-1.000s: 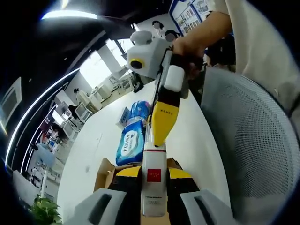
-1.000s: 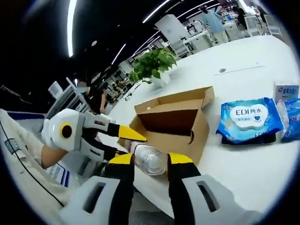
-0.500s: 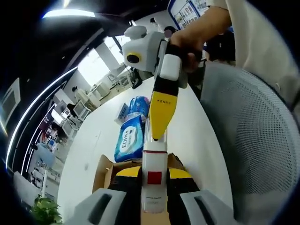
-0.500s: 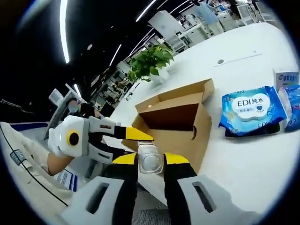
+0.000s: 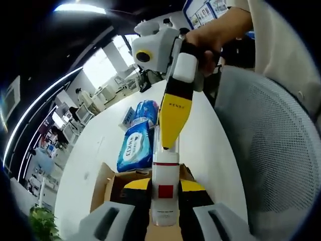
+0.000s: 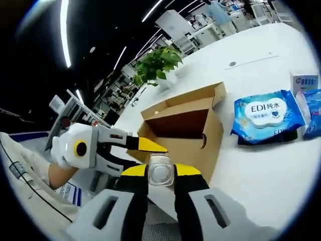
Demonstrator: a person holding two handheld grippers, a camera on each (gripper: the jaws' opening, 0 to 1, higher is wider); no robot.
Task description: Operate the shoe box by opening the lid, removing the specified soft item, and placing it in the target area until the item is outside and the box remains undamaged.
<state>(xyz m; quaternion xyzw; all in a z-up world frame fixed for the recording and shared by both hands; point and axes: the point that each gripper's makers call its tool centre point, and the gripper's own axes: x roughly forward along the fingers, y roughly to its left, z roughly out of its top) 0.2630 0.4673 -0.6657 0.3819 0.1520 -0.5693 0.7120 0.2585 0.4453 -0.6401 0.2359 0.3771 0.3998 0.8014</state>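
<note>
A white bottle [image 5: 165,173] with a red square label is held up in the air between both grippers. My left gripper [image 5: 165,185] is shut on its lower part. My right gripper [image 5: 172,120] comes down from above, its yellow jaws at the bottle's top end. In the right gripper view, my right gripper [image 6: 161,171] is shut on the bottle's clear end [image 6: 161,169], seen end-on. The left gripper [image 6: 148,146] reaches in from the left. Behind them the brown cardboard shoe box [image 6: 186,131] stands open on the white table, its lid tipped back.
A blue EDI wipes pack [image 6: 263,115] lies right of the box, with another blue pack [image 6: 314,111] and a small carton [image 6: 304,82] beyond it. A potted plant [image 6: 158,63] stands behind the box. A grey mesh chair [image 5: 273,150] is beside the table [image 5: 98,145].
The right gripper's jaws have closed in on the bottle's end, and the bottle has turned from tilted to end-on in that view. The left gripper keeps its hold.
</note>
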